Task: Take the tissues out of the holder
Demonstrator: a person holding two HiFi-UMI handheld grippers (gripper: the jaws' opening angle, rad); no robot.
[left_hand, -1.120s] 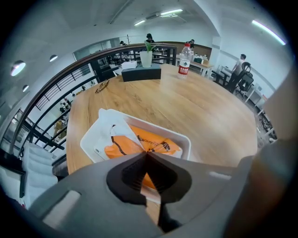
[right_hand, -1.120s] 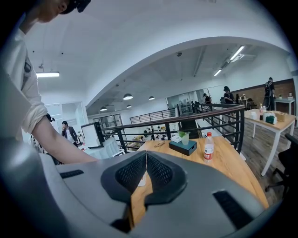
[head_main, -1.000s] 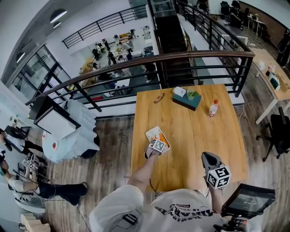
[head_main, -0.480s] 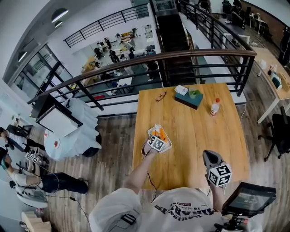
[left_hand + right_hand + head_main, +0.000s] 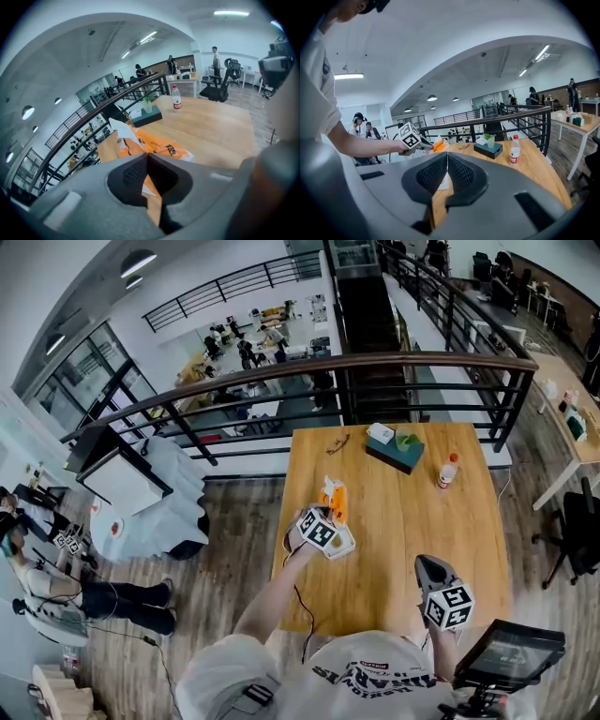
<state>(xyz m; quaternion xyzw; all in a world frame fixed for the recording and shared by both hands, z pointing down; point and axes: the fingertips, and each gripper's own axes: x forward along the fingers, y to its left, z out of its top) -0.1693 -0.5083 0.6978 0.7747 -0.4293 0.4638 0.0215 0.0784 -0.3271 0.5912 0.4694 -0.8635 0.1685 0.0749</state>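
Nearest, over the near edge of the table (image 5: 403, 521): right gripper (image 5: 427, 566), jaws pressed together on nothing, tilted slightly down. Probably parked there to leave room for the other hand, with no part in the pull.

A little farther, over the table's left half: left gripper (image 5: 147, 155), jaws clamped shut on the lower end of the orange tissue pack (image 5: 333, 495). Pinches one end, so the rest of the pack stands up and away beyond the jaws, with a white tissue poking from its far end. Holds the pack up off the table, above and just behind the white holder (image 5: 343, 544), which lies flat on the wood below the marker cube. Looks already clear of the holder, to judge from the gap in the right gripper view. Holder unsecured, so likely light enough to shift if snagged.

Farther, at the table's back edge, well apart from the work: a dark box (image 5: 397, 453) with a green cup (image 5: 405, 439) on it and a small white box (image 5: 379, 432) touching its left end, a bottle (image 5: 447, 471) to the right, a pair of glasses (image 5: 337, 442) to the left. Seems set back there to stay out of reach.

Count: two grippers, one tissue pack, one holder, one dark box, one cup, one white box, one bottle, one pair of glasses.
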